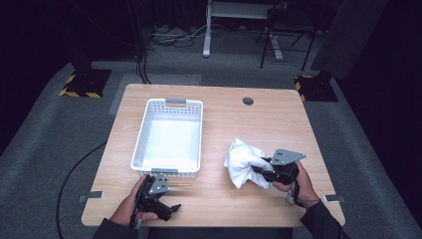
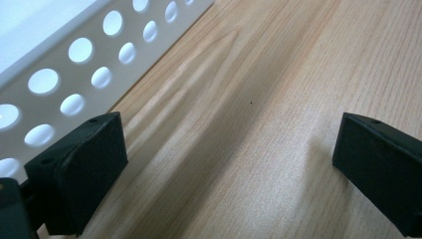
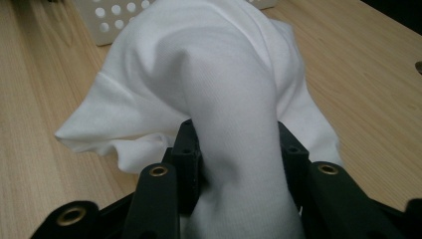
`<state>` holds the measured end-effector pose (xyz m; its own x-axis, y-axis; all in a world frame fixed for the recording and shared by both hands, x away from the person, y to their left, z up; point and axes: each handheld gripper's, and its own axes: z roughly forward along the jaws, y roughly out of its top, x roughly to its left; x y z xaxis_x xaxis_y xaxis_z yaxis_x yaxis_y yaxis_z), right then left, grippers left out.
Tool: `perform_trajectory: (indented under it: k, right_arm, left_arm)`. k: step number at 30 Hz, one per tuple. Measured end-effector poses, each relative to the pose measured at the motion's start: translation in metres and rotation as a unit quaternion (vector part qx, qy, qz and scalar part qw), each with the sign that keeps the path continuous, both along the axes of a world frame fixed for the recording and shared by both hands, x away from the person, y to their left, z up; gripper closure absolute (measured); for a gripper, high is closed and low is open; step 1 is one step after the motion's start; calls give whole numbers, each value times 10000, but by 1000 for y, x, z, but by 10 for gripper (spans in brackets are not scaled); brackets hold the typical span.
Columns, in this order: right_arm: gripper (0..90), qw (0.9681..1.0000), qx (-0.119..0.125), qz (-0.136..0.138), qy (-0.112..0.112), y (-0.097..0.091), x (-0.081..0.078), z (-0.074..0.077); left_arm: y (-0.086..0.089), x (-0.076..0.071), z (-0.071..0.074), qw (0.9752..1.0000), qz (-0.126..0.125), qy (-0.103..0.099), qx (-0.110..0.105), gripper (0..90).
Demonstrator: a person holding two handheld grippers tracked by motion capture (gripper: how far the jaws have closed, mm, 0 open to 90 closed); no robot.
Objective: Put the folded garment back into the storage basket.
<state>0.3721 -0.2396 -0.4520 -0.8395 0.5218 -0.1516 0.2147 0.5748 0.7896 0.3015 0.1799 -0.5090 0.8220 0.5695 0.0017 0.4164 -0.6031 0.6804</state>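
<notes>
My right gripper point(image 1: 263, 171) pinches a fold of white cloth point(image 1: 242, 160) between its fingers point(image 3: 186, 154); the cloth bunches on the tabletop point(image 1: 234, 124), right of the basket point(image 1: 169, 133). My left gripper point(image 1: 166, 208) rests near the basket's near wall, fingers point(image 2: 79, 169) spread, nothing between them.

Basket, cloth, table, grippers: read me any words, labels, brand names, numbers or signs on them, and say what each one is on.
There is no readable text in any view.
White basket: plain, holes only, no label.
White cloth: no print or tag visible.
Wooden table: no markings.
Left gripper and right gripper: no lettering.
Yellow-and-black striped floor stands: warning stripes, no words.
</notes>
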Motion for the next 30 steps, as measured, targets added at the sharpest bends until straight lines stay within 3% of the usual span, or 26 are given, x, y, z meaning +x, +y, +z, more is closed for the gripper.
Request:
perform_trajectory:
  k: [30]
  right_arm:
    - [633,10000,45,-40,-69,4,1,16]
  left_arm:
    - [0,0,0,10000,-1,0,3,6]
